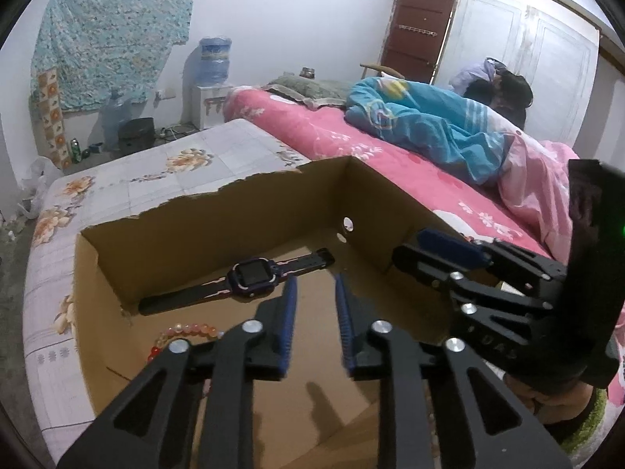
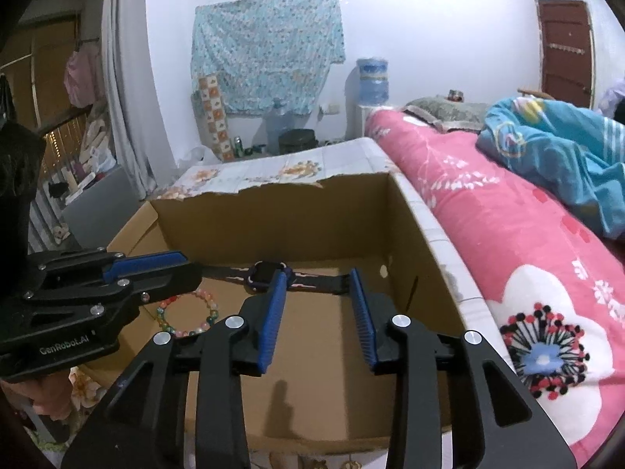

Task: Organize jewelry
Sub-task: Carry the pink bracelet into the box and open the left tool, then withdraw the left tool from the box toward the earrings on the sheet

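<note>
An open cardboard box [image 1: 218, 230] sits on a floral mattress. Inside lie a black and purple smartwatch [image 1: 254, 275] along the far wall and a pastel bead bracelet [image 1: 183, 332] at the left. My left gripper [image 1: 314, 285] is open and empty above the box floor, just in front of the watch. My right gripper [image 2: 318, 277] is open and empty, with its tips near the watch [image 2: 269, 273] and strap. The bracelet [image 2: 187, 312] lies left of it. Each gripper shows in the other's view, the right one [image 1: 449, 250] and the left one [image 2: 156, 264].
A pink floral bed [image 1: 390, 156] with a blue blanket [image 1: 429, 117] runs along the box's right side. The box's far wall has a torn top edge [image 2: 281, 187]. A water dispenser [image 1: 213, 78] stands by the back wall. A brown door [image 1: 418, 35] is at the far right.
</note>
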Motion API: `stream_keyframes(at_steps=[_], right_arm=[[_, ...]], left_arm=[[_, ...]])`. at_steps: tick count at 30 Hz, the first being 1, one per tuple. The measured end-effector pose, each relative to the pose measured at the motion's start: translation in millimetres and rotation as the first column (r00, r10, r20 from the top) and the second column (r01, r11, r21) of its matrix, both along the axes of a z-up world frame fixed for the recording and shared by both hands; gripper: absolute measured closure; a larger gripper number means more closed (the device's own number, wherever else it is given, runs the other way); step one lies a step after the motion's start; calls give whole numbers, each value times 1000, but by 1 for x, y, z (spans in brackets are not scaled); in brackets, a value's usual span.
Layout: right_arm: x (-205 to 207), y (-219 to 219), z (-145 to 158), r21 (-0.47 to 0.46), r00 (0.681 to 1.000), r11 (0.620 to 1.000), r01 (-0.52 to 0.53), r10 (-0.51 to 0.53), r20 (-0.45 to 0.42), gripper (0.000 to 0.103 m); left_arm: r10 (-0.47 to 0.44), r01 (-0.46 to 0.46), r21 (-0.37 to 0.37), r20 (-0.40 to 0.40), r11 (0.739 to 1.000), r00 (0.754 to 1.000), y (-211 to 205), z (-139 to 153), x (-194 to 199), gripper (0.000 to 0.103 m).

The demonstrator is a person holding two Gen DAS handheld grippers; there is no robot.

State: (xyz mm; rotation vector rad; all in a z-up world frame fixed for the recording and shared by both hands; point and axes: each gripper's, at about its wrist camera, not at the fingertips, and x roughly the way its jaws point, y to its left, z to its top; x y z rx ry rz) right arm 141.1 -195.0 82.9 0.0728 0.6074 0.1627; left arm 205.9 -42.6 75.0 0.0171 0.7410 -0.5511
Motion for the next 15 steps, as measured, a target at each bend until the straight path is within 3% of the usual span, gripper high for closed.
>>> stream_keyframes(at_steps=[5, 11, 15], right_arm=[[-11, -2, 9, 8, 1000, 1000, 10, -10, 27, 62], [-27, 0, 18, 3, 998, 1000, 18, -18, 53, 50], [-36, 3, 23, 2, 998, 1000, 15, -15, 58, 48]], left_arm=[[10, -10, 7, 27, 1000, 1000, 2, 7, -10, 66], [4, -3, -15, 30, 1000, 1000, 8, 14, -27, 60], [10, -9, -37, 27, 999, 1000, 16, 19, -39, 55]])
